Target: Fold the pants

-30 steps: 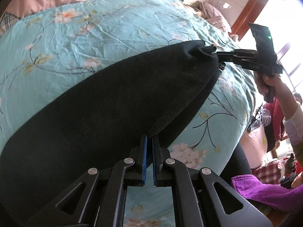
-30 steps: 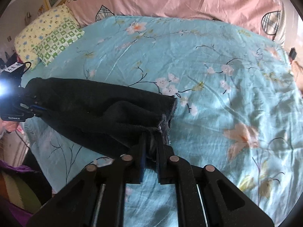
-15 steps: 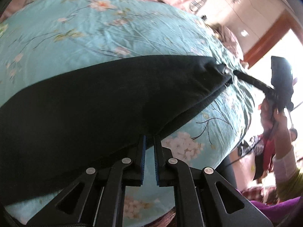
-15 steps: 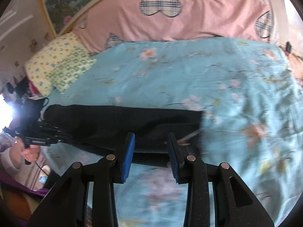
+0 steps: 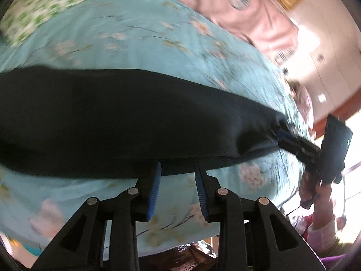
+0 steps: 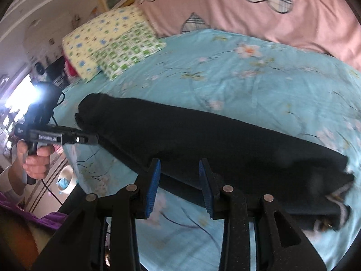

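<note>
The black pants [image 5: 126,117] lie in a long folded strip across the teal flowered bedsheet [image 5: 140,38]. My left gripper [image 5: 177,171] is open, its blue pads just at the strip's near edge, holding nothing. In the right wrist view the pants [image 6: 203,140] stretch from left to lower right, and my right gripper [image 6: 179,169] is open over their near edge. The right gripper also shows in the left wrist view [image 5: 282,135], at the strip's right end. The left gripper shows in the right wrist view [image 6: 94,139] at the strip's left end.
A pink quilt with plaid hearts [image 6: 282,11] lies along the head of the bed. Yellow and green patterned pillows [image 6: 108,45] sit at the back left. The bed's near edge drops off below both grippers; purple cloth [image 6: 45,216] lies beside it.
Both grippers have opened and let go of the pants, first the right, then the left. The pants now lie flat on the sheet. Both views have swung upward.
</note>
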